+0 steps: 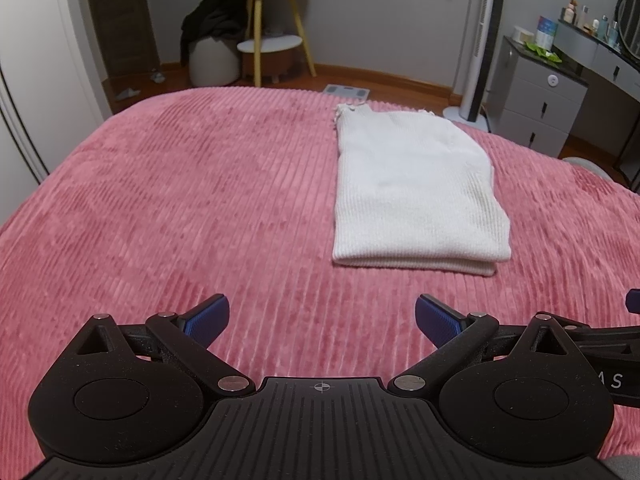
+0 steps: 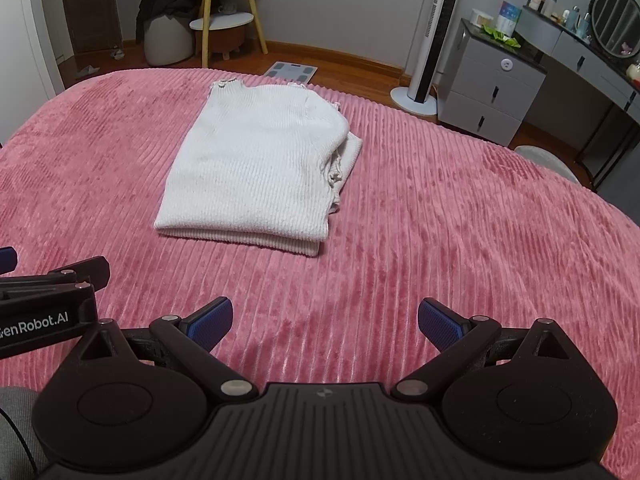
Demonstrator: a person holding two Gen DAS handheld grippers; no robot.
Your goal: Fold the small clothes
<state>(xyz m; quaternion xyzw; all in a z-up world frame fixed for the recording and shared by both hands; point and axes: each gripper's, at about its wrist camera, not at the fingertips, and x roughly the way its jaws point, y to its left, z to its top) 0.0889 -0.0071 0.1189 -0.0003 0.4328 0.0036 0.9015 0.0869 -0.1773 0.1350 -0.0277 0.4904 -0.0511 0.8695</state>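
My left hand-held gripper (image 1: pixel 322 320) and right hand-held gripper (image 2: pixel 325 322) both gape wide, empty. The folded white sweater (image 2: pixel 256 168) lies on the bed (image 2: pixel 440 220) ahead, long axis pointing away, seemingly nearer my right.

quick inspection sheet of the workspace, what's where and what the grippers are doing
surface: pink ribbed bedspread covers the bed.
job's things: white knit top, folded into layers, lies flat on the bedspread ahead of both grippers.
clutter: nothing seen on the bed besides the top.
grippers: left gripper and right gripper both have jaws open, empty, short of the top, side by side.
cables: nothing seen on the bed.
surroundings: tower fan, grey drawer unit, bathroom scale on the floor, wooden side table with dark clothing beside it.
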